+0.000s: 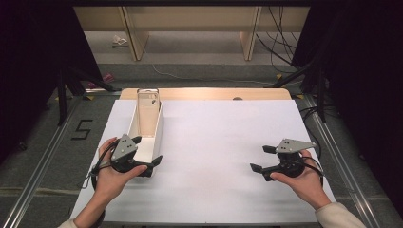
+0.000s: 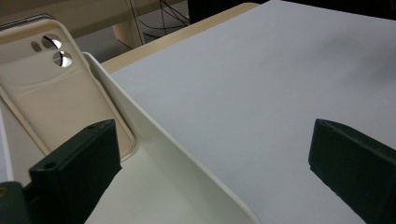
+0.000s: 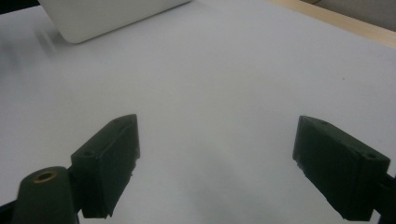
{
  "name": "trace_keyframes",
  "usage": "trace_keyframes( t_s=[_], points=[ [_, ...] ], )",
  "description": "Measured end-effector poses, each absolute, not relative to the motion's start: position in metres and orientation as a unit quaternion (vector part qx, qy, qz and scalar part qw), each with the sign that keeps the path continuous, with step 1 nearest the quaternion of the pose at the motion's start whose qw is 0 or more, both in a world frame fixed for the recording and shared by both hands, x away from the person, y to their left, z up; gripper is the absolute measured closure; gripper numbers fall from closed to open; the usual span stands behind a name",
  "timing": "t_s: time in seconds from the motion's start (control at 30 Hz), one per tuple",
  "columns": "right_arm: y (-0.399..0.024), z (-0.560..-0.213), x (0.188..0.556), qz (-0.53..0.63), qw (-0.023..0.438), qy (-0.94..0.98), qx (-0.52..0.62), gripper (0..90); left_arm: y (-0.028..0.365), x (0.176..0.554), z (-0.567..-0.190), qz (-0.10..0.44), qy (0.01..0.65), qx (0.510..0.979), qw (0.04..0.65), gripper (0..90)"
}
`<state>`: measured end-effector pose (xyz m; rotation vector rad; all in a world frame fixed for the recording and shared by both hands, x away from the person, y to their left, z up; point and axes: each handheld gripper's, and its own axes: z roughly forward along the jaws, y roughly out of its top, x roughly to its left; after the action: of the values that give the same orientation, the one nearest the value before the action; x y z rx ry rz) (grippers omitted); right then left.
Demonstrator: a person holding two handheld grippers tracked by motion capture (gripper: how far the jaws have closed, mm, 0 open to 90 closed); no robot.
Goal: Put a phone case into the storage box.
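Note:
A long white tray (image 1: 159,124) lies on the left of the white table. A cream phone case (image 1: 148,113) with camera holes leans upright against the tray's far end. My left gripper (image 1: 148,150) is open at the tray's near end. In the left gripper view one jaw stands inside the tray and the other outside, so the left gripper (image 2: 212,158) straddles the tray's right wall (image 2: 187,163), with the phone case (image 2: 51,98) ahead. My right gripper (image 1: 260,158) is open low over bare table at the right and holds nothing. Ahead of the right gripper (image 3: 215,163), a tray corner (image 3: 107,14) lies far off.
The white table top (image 1: 218,142) has a wooden strip (image 1: 204,93) along its far edge. A "5" mark (image 1: 81,129) is on the floor at the left. Black stand legs (image 1: 62,95) and cables (image 1: 280,47) flank the table.

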<state>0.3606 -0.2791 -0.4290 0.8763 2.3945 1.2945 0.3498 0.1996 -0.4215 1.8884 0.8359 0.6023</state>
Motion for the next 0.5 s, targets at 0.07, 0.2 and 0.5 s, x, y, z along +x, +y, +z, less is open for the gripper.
trace_keyframes(
  t_s=[0.07,0.2,0.5],
  points=[
    [-0.2797,-0.4292,0.3596,0.448,0.14,0.829,0.304,15.7,0.1995,0.3491,-0.4214,0.247,0.342,0.772,0.476,1.4],
    [-0.2802,-0.429,0.3579,0.448,0.141,0.829,0.303,15.7,0.2,0.3468,-0.4224,0.249,0.344,0.772,0.474,1.4],
    [-0.282,-0.4296,0.3565,0.447,0.14,0.829,0.305,15.6,0.2,0.3449,-0.4237,0.248,0.344,0.773,0.472,1.4]
  ],
)
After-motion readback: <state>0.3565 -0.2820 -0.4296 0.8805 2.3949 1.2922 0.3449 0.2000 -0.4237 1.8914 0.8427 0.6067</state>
